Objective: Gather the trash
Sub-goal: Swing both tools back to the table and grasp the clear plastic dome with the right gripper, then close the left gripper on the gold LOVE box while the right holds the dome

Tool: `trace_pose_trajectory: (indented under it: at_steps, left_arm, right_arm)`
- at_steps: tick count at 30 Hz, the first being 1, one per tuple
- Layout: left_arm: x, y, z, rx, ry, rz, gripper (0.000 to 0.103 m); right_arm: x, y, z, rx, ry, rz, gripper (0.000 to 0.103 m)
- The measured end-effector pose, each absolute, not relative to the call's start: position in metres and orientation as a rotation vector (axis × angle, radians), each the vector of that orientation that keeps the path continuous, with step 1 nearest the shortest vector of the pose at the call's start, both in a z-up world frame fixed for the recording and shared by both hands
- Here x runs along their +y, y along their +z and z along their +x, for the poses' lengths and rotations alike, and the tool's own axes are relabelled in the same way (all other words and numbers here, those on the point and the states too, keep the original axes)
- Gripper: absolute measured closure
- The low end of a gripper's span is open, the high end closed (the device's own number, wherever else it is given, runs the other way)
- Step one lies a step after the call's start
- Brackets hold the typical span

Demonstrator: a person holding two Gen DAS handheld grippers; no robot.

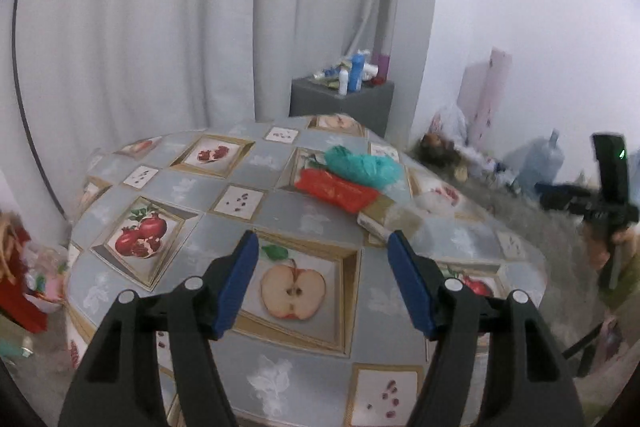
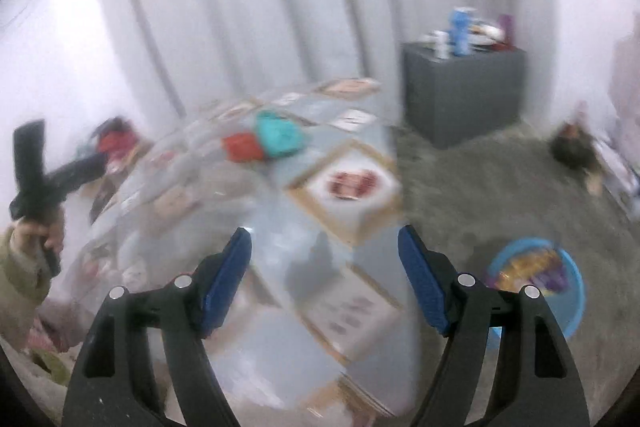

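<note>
Left gripper (image 1: pixel 322 255): jaws spread wide, empty, above counter (image 1: pixel 304 359). Right gripper (image 2: pixel 325 251): same, holding nothing. Red bag (image 1: pixel 338 191) & teal bag (image 1: pixel 362 169) lie touching, mid-counter.

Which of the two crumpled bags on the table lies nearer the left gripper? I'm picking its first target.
The red bag: it lies on the near side of the teal bag, closer to the open left gripper.
</note>
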State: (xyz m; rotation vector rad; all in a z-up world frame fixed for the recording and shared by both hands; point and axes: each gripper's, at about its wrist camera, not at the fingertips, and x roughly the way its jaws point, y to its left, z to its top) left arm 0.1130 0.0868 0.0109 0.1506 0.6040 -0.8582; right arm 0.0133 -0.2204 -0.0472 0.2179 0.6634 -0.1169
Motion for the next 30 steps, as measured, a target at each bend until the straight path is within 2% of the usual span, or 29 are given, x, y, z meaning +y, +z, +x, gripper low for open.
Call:
trace_pose_trajectory:
  at_steps: [3, 11, 19, 30]
  left_arm:
    - [0.084, 0.01, 0.129, 0.575, -0.929, 0.104, 0.038]
    - [0.018, -0.019, 0.195, 0.664, -1.09, 0.138, 0.038]
    - [-0.026, -0.047, 0.192, 0.718, -1.179, 0.249, 0.038]
    - [-0.045, -0.06, 0.195, 0.807, -1.184, 0.181, 0.042]
  right_arm:
    - [-0.201, -0.052, 0.043, 0.679, -0.044, 0.187, 0.031]
    - [-0.166, -0.067, 0.107, 0.754, 0.055, 0.122, 0.031]
    - [-0.159, -0.094, 0.152, 0.825, 0.092, 0.09, 0.036]
    - [-0.171, -0.093, 0.133, 0.803, 0.096, 0.126, 0.038]
